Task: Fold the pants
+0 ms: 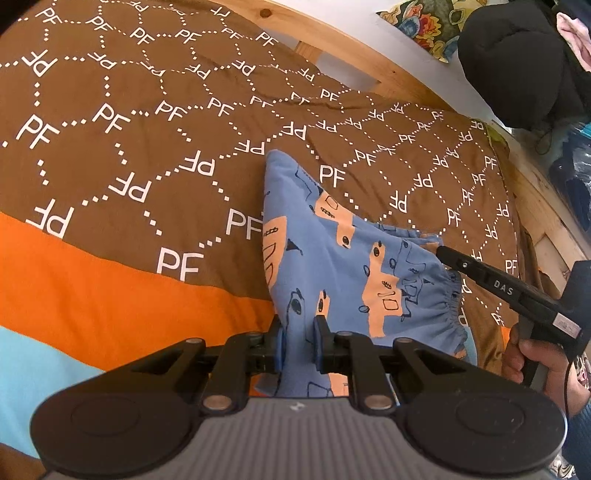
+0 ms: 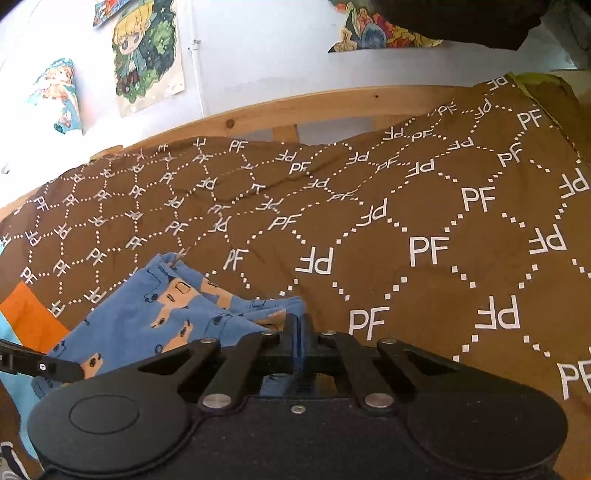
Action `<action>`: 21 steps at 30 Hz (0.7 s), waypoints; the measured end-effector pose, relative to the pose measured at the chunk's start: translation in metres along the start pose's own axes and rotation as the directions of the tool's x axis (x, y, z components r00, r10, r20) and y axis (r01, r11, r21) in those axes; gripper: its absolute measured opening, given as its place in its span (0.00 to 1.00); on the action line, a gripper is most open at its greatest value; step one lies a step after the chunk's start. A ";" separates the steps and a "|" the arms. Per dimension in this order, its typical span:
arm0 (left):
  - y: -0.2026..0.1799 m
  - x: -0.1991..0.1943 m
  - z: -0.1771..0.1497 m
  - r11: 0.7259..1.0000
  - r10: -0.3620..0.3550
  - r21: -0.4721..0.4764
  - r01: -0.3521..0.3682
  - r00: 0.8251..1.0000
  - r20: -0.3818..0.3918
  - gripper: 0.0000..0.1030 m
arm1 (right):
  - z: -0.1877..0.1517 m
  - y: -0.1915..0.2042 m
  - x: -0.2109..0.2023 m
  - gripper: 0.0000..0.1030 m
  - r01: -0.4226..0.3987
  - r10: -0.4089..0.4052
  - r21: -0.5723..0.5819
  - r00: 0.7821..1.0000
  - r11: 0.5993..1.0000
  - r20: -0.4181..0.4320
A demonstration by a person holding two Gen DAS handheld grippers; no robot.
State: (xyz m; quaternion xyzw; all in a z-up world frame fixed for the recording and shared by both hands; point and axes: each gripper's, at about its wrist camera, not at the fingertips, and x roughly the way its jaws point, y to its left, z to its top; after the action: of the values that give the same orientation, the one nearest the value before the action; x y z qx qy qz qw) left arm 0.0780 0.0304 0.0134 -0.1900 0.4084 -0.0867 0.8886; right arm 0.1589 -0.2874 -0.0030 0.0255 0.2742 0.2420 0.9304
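You are working over a bed covered by a brown quilt printed with white "PF" letters and dotted hexagons (image 1: 122, 155), with an orange band (image 1: 110, 295) and a pale blue band (image 1: 33, 373) along its near side. Beyond the quilt runs a light wooden bed rail (image 2: 314, 107), and above the rail a white wall (image 2: 258, 51) carries cartoon posters (image 2: 147, 55).

The small blue cotton pants with peach car prints (image 1: 332, 258) lie on the quilt near its orange band, bunched and partly lifted. Your left gripper (image 1: 298, 343) has its jaws closed narrowly on a fold of the pants. Your right gripper (image 2: 301, 332) has its jaws pressed together on the gathered waistband edge; in the left wrist view its black finger (image 1: 480, 269) touches that elastic edge, with your right hand (image 1: 535, 365) behind it.

Past the pants, toward the rail, the quilt spreads broad and mostly flat, with shallow wrinkles near the rail.

Off the quilt's far right corner sit a black padded bulk (image 1: 524, 66) and a flowered cushion (image 1: 424, 26), well apart from the pants.
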 end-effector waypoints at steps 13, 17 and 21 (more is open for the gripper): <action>0.001 0.001 0.000 1.000 0.002 -0.008 -0.002 1.000 -0.005 0.17 | -0.001 -0.029 0.048 0.22 -0.091 0.115 0.210 0.988 0.974 -0.105; -0.001 0.001 -0.001 1.000 0.004 0.001 -0.004 1.000 0.001 0.16 | -0.001 -0.022 0.038 0.07 -0.067 0.084 0.193 0.993 0.979 -0.081; -0.001 -0.003 0.003 1.000 -0.007 -0.008 0.007 1.000 0.001 0.16 | 0.008 -0.009 0.025 0.06 -0.052 0.059 0.143 0.997 0.988 -0.047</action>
State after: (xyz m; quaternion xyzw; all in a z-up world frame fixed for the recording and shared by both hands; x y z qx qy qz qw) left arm 0.0783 0.0311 0.0171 -0.1952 0.4078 -0.0882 0.8876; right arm 0.1853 -0.2828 -0.0098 0.0929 0.3136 0.2484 0.9118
